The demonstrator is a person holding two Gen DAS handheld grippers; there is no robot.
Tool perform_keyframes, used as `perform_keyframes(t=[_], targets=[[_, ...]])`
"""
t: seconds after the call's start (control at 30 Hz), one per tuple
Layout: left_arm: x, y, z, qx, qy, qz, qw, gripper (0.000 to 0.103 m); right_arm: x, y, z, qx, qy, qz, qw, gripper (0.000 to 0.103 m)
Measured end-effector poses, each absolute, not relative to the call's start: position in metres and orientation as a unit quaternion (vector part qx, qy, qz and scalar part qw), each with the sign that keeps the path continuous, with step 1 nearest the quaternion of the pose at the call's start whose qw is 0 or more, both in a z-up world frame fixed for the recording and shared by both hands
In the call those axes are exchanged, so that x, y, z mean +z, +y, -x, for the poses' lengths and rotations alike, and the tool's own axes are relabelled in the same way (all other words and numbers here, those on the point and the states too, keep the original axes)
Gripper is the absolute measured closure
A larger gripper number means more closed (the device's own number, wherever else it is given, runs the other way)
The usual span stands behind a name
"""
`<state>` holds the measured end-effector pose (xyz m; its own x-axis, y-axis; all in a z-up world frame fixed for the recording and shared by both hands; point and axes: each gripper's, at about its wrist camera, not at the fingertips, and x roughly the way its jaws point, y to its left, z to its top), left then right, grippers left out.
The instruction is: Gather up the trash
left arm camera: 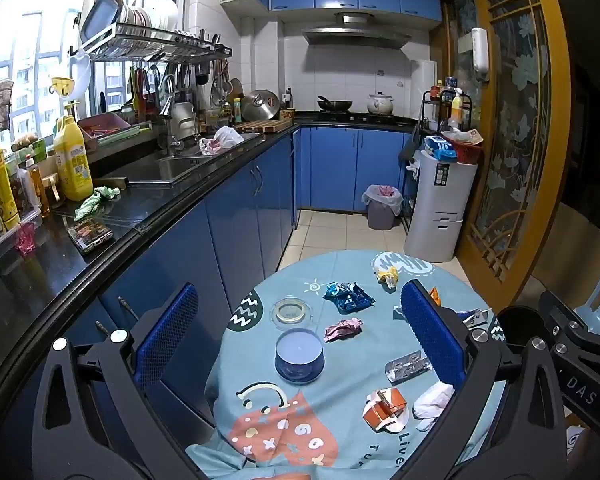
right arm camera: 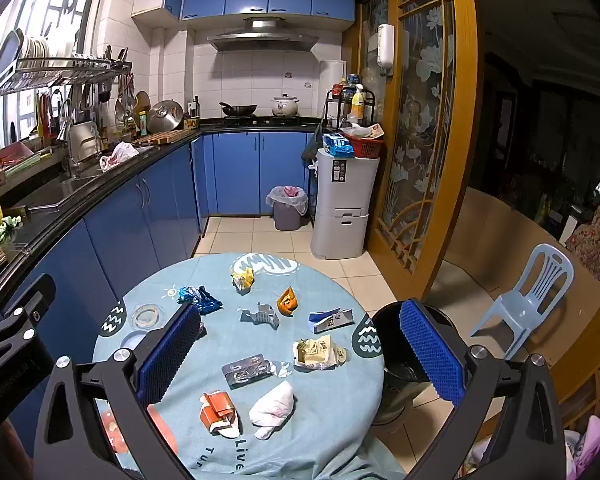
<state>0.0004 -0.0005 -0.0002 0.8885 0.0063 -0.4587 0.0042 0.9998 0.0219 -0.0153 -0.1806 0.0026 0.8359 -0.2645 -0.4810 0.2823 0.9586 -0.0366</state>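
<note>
- Lying scattered over the round table's light-blue cloth (right arm camera: pixel 332 412) is the trash: a white crumpled tissue (right arm camera: pixel 274 408), an orange-and-white carton (right arm camera: pixel 218 412), a silver blister pack (right arm camera: pixel 246 370), a crumpled cream wrapper (right arm camera: pixel 318 354), a blue-and-white box (right arm camera: pixel 332 320), an orange wrapper (right arm camera: pixel 287 301), a grey wrapper (right arm camera: pixel 262 314), a yellow wrapper (right arm camera: pixel 243 279), a blue foil wrapper (left arm camera: pixel 348 298) and a pink foil wrapper (left arm camera: pixel 342 330).
- A round blue tub (left arm camera: pixel 299 354) stands shut beside a clear round lid (left arm camera: pixel 290 312) on the table.
- A black bin (right arm camera: pixel 404 364) stands on the floor just beside the table; I cannot tell what is inside.
- A grey bin (right arm camera: pixel 287 208) with a white liner, holding something pink, stands by the far cabinets.
- The left gripper (left arm camera: pixel 300 340) and right gripper (right arm camera: pixel 300 354) hang above the table, jaws spread wide, holding nothing.
</note>
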Motion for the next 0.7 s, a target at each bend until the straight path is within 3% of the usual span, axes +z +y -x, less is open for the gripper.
perform_keyframes(t=[0.7], targets=[[-0.0002, -0.0003, -0.0002, -0.001, 0.237, -0.009, 0.972, 0.003, 0.0014, -0.1793, 0.0140, -0.142, 0.251, -0.018, 0.957, 0.006]])
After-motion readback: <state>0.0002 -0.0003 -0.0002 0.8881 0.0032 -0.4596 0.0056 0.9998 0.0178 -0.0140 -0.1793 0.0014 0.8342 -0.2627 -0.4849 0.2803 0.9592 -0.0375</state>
